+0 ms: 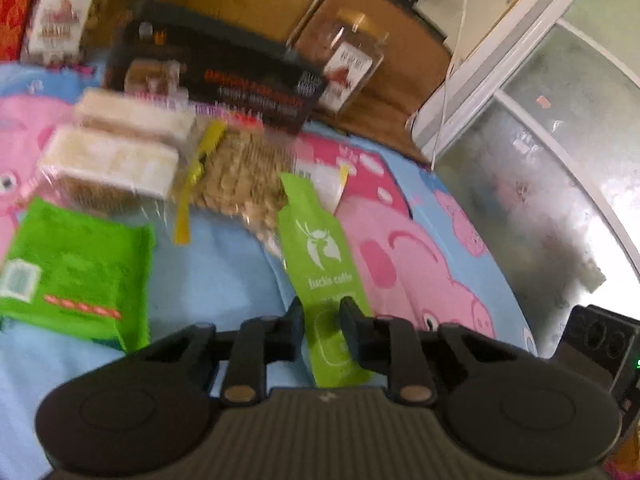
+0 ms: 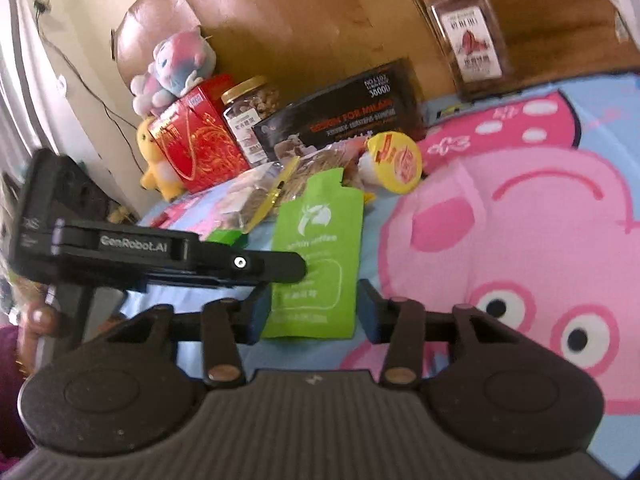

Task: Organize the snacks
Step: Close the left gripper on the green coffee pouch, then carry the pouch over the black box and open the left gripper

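Two grippers meet at one green pouch [image 1: 320, 248] lying flat on the pig-print sheet [image 1: 420, 264]. Left gripper [image 1: 322, 320] has its fingers pinched on the pouch's near end. Right gripper [image 2: 314, 308] has its fingers spread either side of the pouch, pads clear of it. Beyond lie a nut bag [image 1: 240, 168], cake packs [image 1: 120, 148], a black box [image 2: 340, 116] and a jar [image 2: 468, 36]

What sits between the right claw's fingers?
The green pouch lies between the right claw fingers, pads clear of it, in the right wrist view.
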A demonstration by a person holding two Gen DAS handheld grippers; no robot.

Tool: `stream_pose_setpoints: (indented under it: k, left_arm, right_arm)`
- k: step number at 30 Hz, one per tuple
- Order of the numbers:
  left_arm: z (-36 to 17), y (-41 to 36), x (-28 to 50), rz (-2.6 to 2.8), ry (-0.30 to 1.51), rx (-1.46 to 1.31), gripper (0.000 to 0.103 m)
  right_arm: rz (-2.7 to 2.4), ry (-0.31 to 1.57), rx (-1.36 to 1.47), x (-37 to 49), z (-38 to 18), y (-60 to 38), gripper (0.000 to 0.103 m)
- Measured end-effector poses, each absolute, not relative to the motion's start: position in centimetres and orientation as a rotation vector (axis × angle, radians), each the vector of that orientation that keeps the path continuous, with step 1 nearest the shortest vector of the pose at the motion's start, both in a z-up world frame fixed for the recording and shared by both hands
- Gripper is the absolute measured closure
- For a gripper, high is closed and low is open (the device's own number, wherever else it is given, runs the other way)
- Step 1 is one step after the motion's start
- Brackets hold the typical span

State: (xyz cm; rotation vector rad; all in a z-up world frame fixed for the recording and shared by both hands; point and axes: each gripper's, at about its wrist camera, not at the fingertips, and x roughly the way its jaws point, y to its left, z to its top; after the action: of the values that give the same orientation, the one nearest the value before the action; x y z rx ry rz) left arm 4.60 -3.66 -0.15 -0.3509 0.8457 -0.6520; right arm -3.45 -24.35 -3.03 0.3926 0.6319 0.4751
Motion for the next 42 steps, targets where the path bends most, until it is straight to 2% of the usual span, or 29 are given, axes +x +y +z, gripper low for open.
stream_pose_setpoints:
  k: [3,10,17,20,27,31,34,35,42]
  left_arm:
    - [1.5,-2.5,4.2,-0.686,0.788,-0.388,0.088]
    - [6.4,-1.1,6.9,-0.662,0.659,-0.355,0.088]
    - [11.1,-0.5,15.4,-0.600,0.515,-0.313,0.088]
    - [10.7,-0.6,19.4,-0.551,0.501,-0.293,0.087]
    - [6.7,-1.9,24.8,-0.429,0.620,-0.254,0.085]
    - [7.6,-0.2,22.5,-0.440,0.592,-0.302,0.085]
    - [8.4,2.0,19.0,-0.444,0.533,-0.322,0.070]
    - [8.5,2.6,17.8,-0.443,0.526,-0.328,0.070]
    - [5.6,8.1,12.1,-0.326,0.581,-0.345,0.070]
  right_arm:
    - [0.492,0.637,0.485,-3.3,-3.3,-25.1,0.077]
    - [0.500,0.526,0.509,-0.9,0.5,-24.2,0.078]
    - [0.484,0.418,0.361,8.4,6.0,-22.4,0.078]
    - [0.467,0.408,0.327,12.7,6.0,-21.5,0.078]
    - [0.409,0.506,0.255,18.5,2.9,-19.7,0.075]
    - [0.412,0.475,0.286,16.6,3.4,-20.4,0.075]
    - [0.461,0.471,0.317,14.0,3.7,-21.2,0.071]
    - [0.483,0.484,0.332,13.0,3.6,-21.4,0.066]
    - [0.587,0.577,0.375,8.3,1.7,-19.8,0.062]
